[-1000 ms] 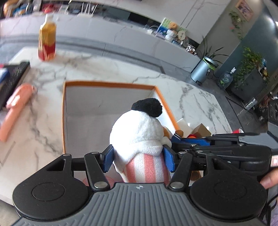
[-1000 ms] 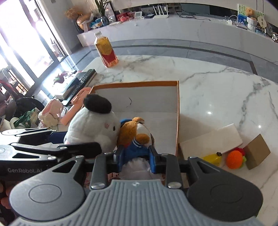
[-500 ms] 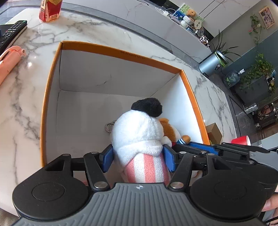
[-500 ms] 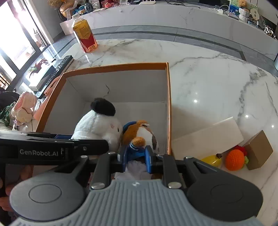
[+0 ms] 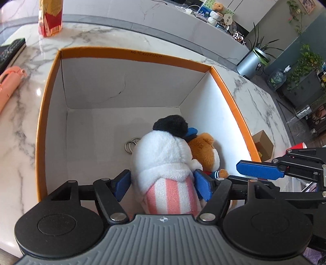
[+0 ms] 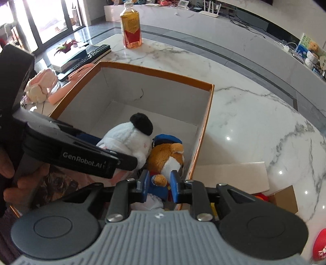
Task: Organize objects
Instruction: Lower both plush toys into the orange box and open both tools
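From my left wrist view, the bottle (image 5: 51, 19) at upper left is cut off by the top edge, and the keyboard (image 5: 11, 52) and pink object (image 5: 10, 85) run off the left edge. The white plush (image 5: 163, 163) hides most of the key rings (image 5: 130, 145) and half the brown bear (image 5: 205, 150). I can't read the rim print on the box (image 5: 142, 56).

Orange-rimmed white box (image 5: 49, 106), white plush (image 5: 163, 161) with black cap and pink-striped body, brown bear (image 6: 167, 155) in blue
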`<state>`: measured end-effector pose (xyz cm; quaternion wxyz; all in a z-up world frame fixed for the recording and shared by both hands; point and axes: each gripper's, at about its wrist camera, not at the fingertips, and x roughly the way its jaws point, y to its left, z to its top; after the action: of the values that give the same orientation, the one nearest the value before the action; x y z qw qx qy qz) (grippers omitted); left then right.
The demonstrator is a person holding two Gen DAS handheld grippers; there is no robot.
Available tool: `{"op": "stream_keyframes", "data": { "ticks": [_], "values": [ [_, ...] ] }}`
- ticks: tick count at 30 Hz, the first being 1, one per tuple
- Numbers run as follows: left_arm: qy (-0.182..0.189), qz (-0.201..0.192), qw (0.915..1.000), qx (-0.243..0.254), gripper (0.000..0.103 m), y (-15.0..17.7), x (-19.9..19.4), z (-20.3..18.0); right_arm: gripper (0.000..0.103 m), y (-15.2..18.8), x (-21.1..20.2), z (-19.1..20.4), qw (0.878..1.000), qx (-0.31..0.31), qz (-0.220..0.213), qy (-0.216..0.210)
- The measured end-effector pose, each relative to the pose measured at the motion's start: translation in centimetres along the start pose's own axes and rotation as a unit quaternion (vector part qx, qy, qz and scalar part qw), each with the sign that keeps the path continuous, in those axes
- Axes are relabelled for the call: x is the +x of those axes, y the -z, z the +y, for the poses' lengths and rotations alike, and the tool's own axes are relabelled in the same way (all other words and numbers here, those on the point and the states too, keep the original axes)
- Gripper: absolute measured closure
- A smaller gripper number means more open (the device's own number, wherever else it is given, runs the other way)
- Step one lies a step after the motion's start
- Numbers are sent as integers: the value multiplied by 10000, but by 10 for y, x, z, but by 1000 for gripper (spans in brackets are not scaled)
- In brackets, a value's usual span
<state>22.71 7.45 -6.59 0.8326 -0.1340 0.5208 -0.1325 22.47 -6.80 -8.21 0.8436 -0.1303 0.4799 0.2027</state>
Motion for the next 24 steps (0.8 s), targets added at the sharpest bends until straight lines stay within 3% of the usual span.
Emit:
{"op": "stream_keyframes", "data": {
  "ticks": [5,10,14,20,24],
  "values": [
    [-196,-121,9991,361,21,3,-21,-9,80,5,4,7,9990,-454,-45,12],
    [-483,80,9971,587,42,4,-29,-14,80,6,9,11,9978,-651,-42,79],
    [-548,285,9966,542,43,9,-20,-17,80,7,10,11,9981,-611,-55,62],
    [-481,36,9988,-111,46,15,-14,-16,82,8,11,14,9977,-681,-29,56],
    [-591,-137,9982,32,47,23,-7,-24,90,10,13,14,9976,-696,53,-38]
  ]
}}
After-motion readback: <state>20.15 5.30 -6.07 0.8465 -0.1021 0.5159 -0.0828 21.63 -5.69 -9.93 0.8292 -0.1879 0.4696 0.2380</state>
